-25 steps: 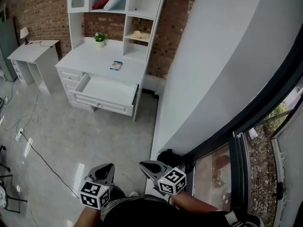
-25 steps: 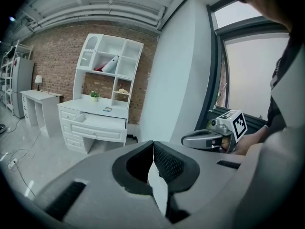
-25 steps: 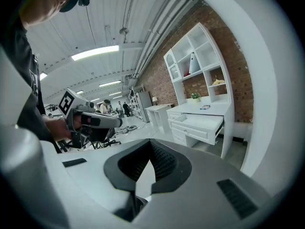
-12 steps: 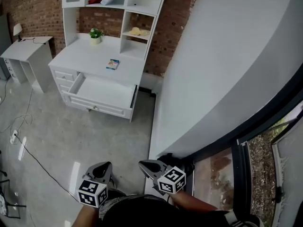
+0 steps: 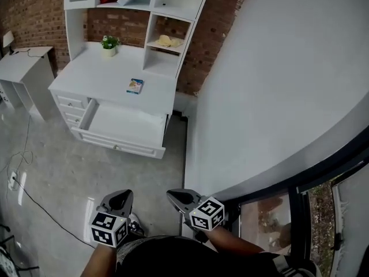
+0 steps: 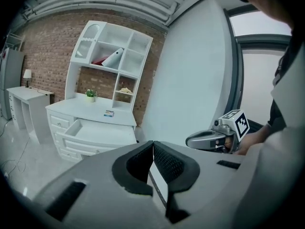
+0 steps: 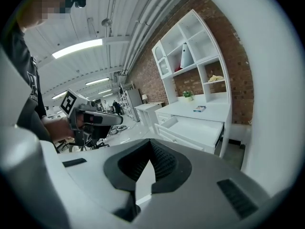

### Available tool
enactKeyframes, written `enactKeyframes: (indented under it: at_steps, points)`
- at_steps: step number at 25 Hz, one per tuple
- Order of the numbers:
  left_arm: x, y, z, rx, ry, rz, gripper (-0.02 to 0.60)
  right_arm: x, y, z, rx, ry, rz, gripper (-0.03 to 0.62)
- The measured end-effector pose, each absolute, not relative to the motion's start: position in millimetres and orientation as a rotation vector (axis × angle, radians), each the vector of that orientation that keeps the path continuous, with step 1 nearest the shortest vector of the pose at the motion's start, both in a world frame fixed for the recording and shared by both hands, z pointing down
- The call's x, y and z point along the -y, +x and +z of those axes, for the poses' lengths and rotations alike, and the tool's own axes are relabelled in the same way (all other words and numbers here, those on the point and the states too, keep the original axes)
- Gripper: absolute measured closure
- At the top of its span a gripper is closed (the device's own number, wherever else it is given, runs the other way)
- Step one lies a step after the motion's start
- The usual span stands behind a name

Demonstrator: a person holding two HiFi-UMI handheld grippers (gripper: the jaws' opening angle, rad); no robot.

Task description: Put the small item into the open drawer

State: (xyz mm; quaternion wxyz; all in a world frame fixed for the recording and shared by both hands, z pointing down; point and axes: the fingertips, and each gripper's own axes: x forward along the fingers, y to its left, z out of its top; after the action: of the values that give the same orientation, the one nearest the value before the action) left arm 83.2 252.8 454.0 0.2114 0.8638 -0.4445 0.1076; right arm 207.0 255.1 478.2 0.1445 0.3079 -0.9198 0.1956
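A small blue and yellow item (image 5: 135, 86) lies on the top of the white desk (image 5: 104, 68), just behind the open drawer (image 5: 124, 126), which looks empty. The item (image 6: 109, 113) and the drawer (image 6: 102, 132) show small in the left gripper view, and likewise the item (image 7: 199, 109) and drawer (image 7: 198, 127) in the right gripper view. My left gripper (image 5: 120, 198) and right gripper (image 5: 175, 197) are held low near my body, far from the desk. Both are shut with nothing between the jaws.
A white hutch (image 5: 167, 16) with shelves stands on the desk, with a potted plant (image 5: 108, 43) beside it. A small white side table (image 5: 20, 62) is at the left. Cables (image 5: 26, 172) trail over the grey floor. A curved white wall (image 5: 277, 85) rises at the right.
The desk and open drawer have come nearer and shifted left in the head view as I moved towards them. Both grippers stay shut and held in front of me.
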Motion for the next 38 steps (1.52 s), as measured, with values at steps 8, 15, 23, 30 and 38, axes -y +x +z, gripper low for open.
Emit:
enactKeyframes:
  at_steps: [8,15,23,30,38]
  points:
    - [-171,28,453,1.178,2.444,0.317,0.563,-185,153,481,2.616,0.928,0.562,0.591]
    - [-126,-5,459,1.123,2.471,0.312,0.563,-146,119,489,2.585,0.976,0.586,0.589]
    - [-101,-29,464,1.105,2.448,0.305,0.563,-120,101,487,2.564,1.010,0.603,0.589]
    - [-87,-38,470,1.113,2.419,0.298,0.563,-100,96,492,2.560,1.013,0.635,0.589]
    - [-53,-44,479,1.147,2.392,0.303,0.563,-55,93,496,2.586,1.018,0.631,0.589]
